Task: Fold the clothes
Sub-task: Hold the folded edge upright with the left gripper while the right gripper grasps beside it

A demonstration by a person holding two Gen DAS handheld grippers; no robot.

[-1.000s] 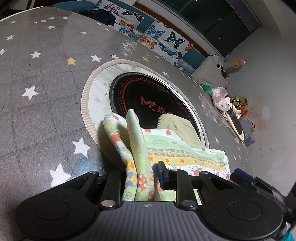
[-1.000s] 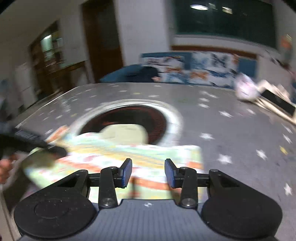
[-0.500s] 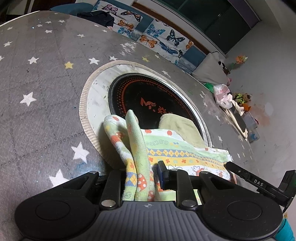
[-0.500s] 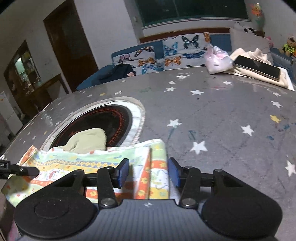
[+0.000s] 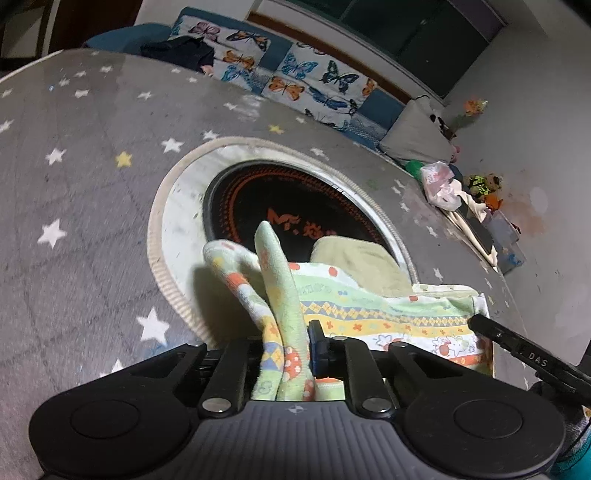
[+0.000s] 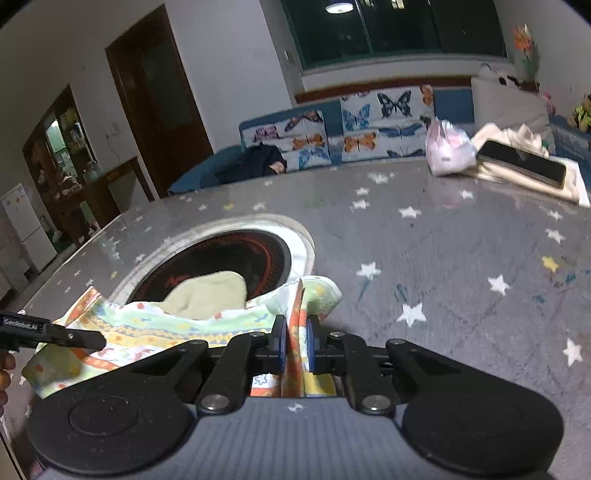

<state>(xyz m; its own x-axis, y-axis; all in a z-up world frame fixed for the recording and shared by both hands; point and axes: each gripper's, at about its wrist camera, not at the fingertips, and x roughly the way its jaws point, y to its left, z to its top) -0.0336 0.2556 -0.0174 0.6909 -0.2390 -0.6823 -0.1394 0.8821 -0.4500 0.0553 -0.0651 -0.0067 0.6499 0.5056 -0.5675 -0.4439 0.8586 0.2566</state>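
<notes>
On the arm of the right tongs [image 5: 524, 354], seen from the left wrist view, the white letters "DAS" can be read. In the right wrist view the arm of the left tongs [image 6: 51, 330] carries small white lettering that looks like "GenRobot", the end of it unclear. Orange characters are printed on the black round cooktop [image 5: 291, 206]; only an "M"-like mark can be made out.

The left tongs [image 5: 286, 345] are closed on a bunched fold of the patterned garment [image 5: 388, 317], pale green with orange, yellow and mushroom prints; the fold stands upright between the pads. The right tongs [image 6: 293, 341] are likewise clamped on the garment's [image 6: 155, 325] other end, an orange-trimmed edge rising between their blue pads. The cloth lies stretched between the two, on the near rim of the cooktop [image 6: 236, 254] and the worktop [image 5: 74, 177]. A plain olive-green cloth [image 5: 360, 264] lies just behind it, partly on the black glass.

To the right of the garment the worktop [image 6: 461, 258] is open grey surface with white and yellow stars. At its far right edge sit a dark phone [image 6: 522, 164] on pale fabric and a pink plastic bag [image 6: 448, 153]. Beyond stand a butterfly-print sofa [image 6: 369, 122], a dark door [image 6: 159, 96] and a night-dark window [image 6: 395, 26].
</notes>
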